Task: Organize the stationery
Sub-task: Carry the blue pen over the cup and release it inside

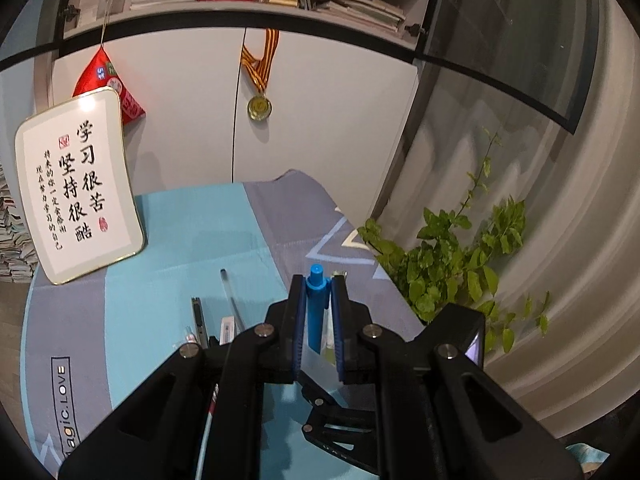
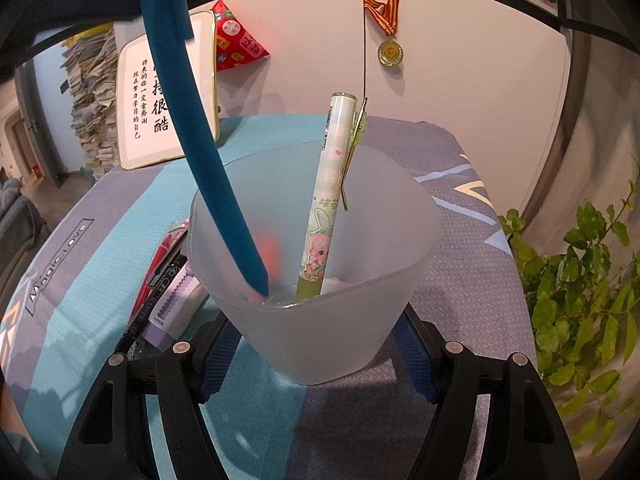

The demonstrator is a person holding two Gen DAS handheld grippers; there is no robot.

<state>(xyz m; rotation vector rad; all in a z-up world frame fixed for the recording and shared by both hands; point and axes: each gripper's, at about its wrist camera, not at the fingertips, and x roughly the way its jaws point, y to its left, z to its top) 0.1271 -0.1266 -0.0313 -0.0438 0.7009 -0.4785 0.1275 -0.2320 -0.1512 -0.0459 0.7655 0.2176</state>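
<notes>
Blue plastic pen (image 1: 315, 312) pinched in left gripper (image 1: 318, 280), tip inside frosted translucent cup (image 2: 320, 320), right gripper (image 2: 316, 344) clamping cup, green illustrated pen (image 2: 328, 184) standing inside.

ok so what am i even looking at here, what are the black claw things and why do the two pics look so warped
The black claws are two-finger grippers, one held in each of a person's hands. Each carries a fisheye camera looking along its fingers, which causes the warping.

The left wrist view shows the left gripper shut on a blue pen, which points down into a frosted cup.

The right wrist view shows the right gripper with a finger on each side of that same frosted cup, apparently holding it. Inside stand a green cartoon pen and the blue pen, its tip near the bottom.

Everything sits on a blue and grey cloth. Left of the cup lie more markers. A framed calligraphy sign leans behind, and a plant stands to the right.
</notes>
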